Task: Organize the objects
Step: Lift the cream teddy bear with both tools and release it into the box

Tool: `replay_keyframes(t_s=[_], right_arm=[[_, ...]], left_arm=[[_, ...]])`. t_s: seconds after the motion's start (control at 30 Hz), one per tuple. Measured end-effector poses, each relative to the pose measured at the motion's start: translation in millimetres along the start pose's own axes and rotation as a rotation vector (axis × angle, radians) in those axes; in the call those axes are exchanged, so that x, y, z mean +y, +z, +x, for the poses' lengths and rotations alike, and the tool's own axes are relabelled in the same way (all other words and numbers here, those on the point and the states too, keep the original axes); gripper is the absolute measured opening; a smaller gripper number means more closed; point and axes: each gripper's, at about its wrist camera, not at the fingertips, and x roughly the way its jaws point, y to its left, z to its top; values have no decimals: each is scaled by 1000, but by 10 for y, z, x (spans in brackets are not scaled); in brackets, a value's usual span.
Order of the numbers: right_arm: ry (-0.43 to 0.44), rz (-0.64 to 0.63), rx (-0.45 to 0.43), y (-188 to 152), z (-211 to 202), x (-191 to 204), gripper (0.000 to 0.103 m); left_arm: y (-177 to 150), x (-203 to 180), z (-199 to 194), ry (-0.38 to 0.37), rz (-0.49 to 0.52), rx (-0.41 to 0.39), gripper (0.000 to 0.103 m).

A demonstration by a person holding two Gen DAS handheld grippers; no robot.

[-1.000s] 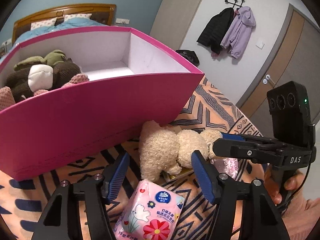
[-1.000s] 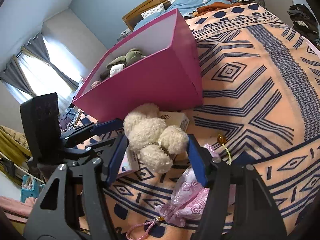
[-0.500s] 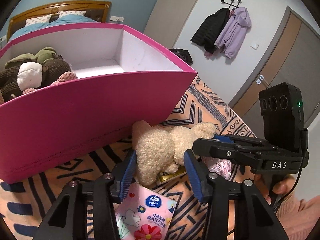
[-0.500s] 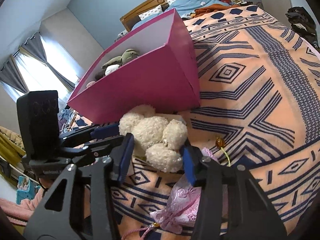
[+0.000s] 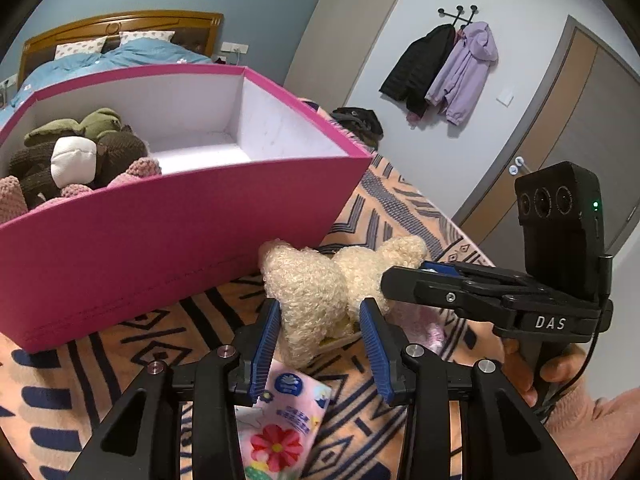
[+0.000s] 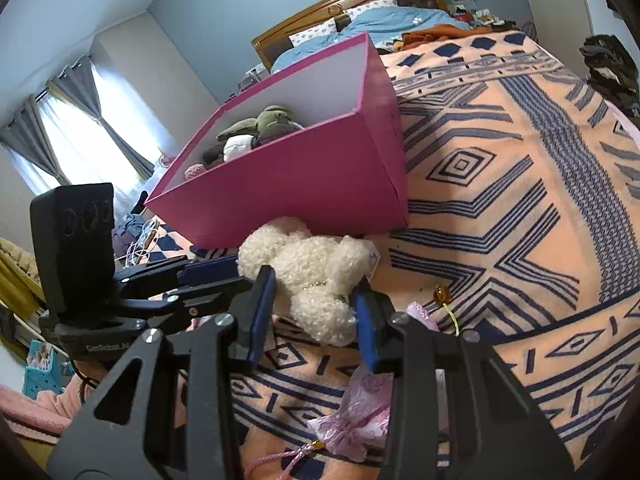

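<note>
A cream plush toy (image 5: 320, 292) lies on the patterned bedspread (image 6: 520, 208) just in front of the pink box (image 5: 160, 232), which already holds a few dark and green knitted toys (image 5: 80, 148). Both tools close in on it from opposite sides. The left hand-held gripper (image 5: 318, 344) has its blue pads on either flank of the toy's near end — the left pad touching the fur, the right one just beside it, so a firm grip cannot be told. The right hand-held gripper (image 6: 316, 320) likewise straddles the toy, its pads pressed close against the fluff. A flowered tissue pack (image 5: 280, 420) lies under the left tool; a pink pouch (image 6: 356, 412) lies under the right.
</note>
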Motion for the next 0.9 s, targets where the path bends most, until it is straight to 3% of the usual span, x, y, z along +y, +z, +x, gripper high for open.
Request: replay_keyframes(t_s=[0.57, 0.9], right_arm=[[59, -147, -109, 359, -391, 456, 40], [65, -198, -139, 677, -360, 574, 40]], left_arm=[[314, -189, -562, 16, 58, -135, 41], [590, -111, -613, 63, 75, -175, 41]])
